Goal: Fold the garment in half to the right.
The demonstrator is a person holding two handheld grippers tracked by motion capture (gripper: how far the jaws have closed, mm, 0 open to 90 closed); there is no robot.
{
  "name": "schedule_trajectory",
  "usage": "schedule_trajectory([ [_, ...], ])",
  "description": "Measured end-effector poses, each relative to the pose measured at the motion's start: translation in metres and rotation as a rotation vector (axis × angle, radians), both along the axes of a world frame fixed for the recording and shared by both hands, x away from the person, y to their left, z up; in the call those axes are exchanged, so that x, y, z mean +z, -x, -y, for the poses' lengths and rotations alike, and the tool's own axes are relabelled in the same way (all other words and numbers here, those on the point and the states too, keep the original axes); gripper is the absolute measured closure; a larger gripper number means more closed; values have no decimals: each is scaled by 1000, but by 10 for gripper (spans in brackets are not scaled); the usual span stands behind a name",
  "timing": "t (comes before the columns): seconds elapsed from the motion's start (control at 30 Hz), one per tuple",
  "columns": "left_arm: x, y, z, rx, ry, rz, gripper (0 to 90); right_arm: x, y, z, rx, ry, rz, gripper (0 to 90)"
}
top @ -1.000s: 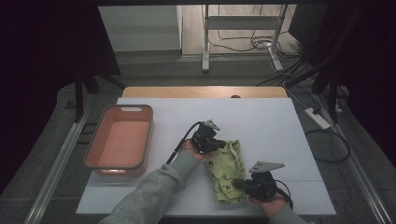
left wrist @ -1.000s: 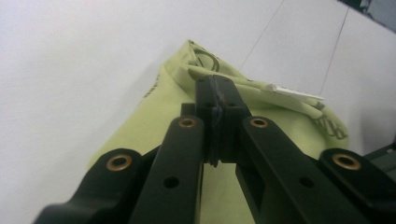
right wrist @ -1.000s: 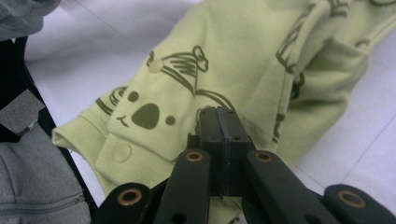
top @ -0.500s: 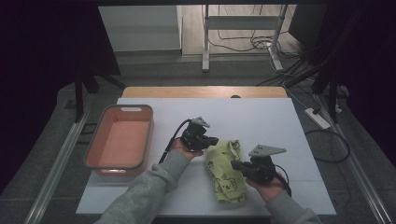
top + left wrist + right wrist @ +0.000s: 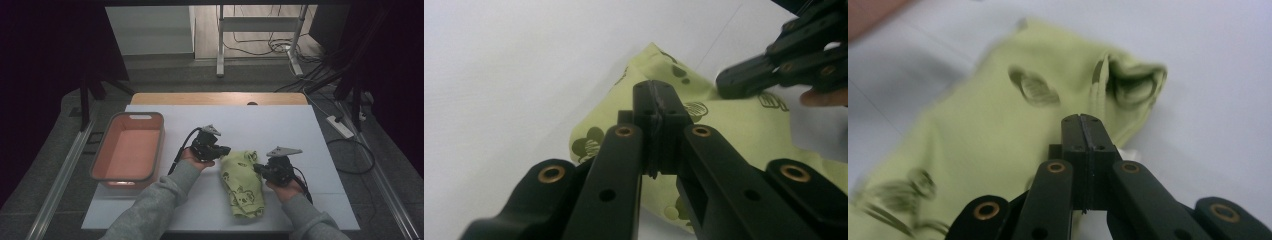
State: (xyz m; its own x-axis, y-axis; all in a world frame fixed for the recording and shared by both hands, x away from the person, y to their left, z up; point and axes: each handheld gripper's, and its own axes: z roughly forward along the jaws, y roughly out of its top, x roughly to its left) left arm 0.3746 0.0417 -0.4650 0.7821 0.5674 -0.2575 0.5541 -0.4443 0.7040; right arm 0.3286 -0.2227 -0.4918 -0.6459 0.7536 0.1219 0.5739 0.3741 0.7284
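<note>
At the near middle of the white table [image 5: 280, 125] the green cloth [image 5: 242, 182] lies folded into a long strip; since a second ago your right gripper [image 5: 258, 169] has swung up from the cloth's 5 o'clock to its 3 o'clock edge, while your left gripper [image 5: 226, 149] has drawn slightly off toward 11 o'clock; both pairs of jaws are clenched on nothing, so the cloth lies free and, I judge, the fold is done or awaits another grasp; the near table edge sits close at 6 o'clock; the pink basin [image 5: 131, 152] stands well apart at 9 o'clock; bare table lies open from 12 to 3 o'clock.
</note>
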Motion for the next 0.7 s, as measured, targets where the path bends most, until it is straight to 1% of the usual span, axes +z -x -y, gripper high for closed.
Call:
schedule_trajectory([
  [0.07, -2, -1, 2, -2, -5, -4, 893, -11, 3, 1, -4, 22, -25, 898],
  [0.13, -4, -1, 3, -5, -8, -10, 894, -18, 4, 0, 2, 14, -50, 898],
  [0.17, -4, -1, 4, -6, -8, -11, 894, -18, 4, -1, 7, 24, -42, 898],
  [0.23, -4, -1, 5, -12, -8, -12, 893, -14, 5, -2, 10, 20, -25, 897],
  [0.3, -5, -2, 6, -13, -8, -12, 894, -9, 5, 0, 3, 25, -3, 898],
  [0.4, -4, -1, 5, -11, -9, -12, 893, 3, 6, 6, -8, -8, 18, 898],
  [0.47, -4, -1, 5, -11, -9, -12, 893, 11, 9, 6, -3, -23, 41, 897],
  [0.5, -4, -1, 5, -12, -11, -13, 894, 16, 12, 5, 7, -30, 54, 898],
  [0.6, -6, -2, 6, -14, -13, -15, 894, 26, 19, -1, 41, -36, 78, 897],
  [0.7, -8, -2, 8, -22, -19, -20, 894, 29, 24, -11, 76, -42, 84, 897],
])
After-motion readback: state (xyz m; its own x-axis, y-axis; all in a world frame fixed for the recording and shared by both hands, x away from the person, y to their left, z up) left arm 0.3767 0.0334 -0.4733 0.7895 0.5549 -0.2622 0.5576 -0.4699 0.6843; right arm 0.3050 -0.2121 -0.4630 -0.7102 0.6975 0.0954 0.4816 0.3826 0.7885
